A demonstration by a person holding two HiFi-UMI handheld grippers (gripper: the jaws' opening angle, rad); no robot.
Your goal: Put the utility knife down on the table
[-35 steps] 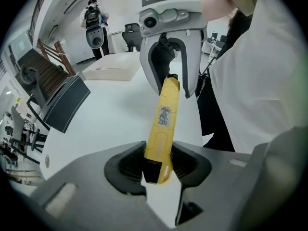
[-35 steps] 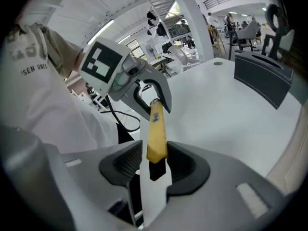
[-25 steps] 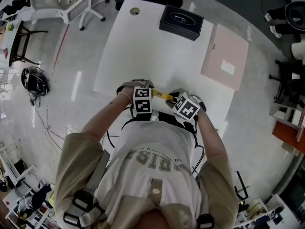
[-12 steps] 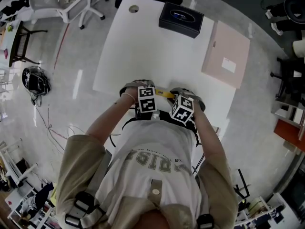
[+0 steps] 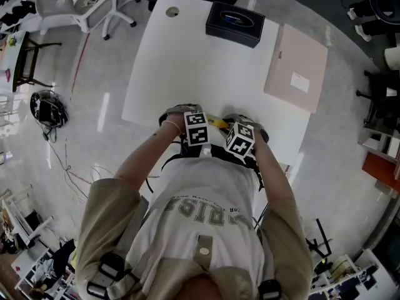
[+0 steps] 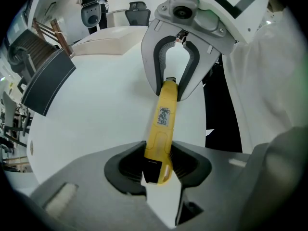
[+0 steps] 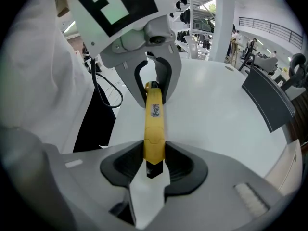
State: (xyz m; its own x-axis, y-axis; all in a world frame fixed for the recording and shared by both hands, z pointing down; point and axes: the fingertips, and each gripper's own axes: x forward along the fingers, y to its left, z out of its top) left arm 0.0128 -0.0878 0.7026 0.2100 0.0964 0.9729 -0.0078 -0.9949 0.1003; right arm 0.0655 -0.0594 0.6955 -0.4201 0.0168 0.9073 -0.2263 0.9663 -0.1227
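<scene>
**Utility knife held at both ends above the counter's near edge**

The left hand-held gripper (image 6: 156, 170) had its jaws set narrow and closed on one end of the yellow plastic utility knife (image 6: 163, 117), with the dark butt of the handle sitting between the black pads. The right hand-held gripper (image 7: 153, 170) was clamped in the same way on the opposite end, so the knife bridged the two tools in a straight line. Each gripper view showed the other tool's jaws at the far end of the knife. A small printed sticker lay on the flat yellow side of the handle.

In the head view both tools pointed steeply down, close together in front of the person's chest. A short yellow length of the knife showed between them, over the near edge of the white counter (image 5: 187, 61). No view showed whether the knife touched the surface.

Farther back on the counter, well apart from the knife, stood a black rectangular box (image 5: 235, 24). A pale pink flat board (image 5: 295, 67) with a small white label lay along the right side. A white office chair (image 5: 81, 5) stood on the glossy floor beyond the counter's far left corner.
</scene>
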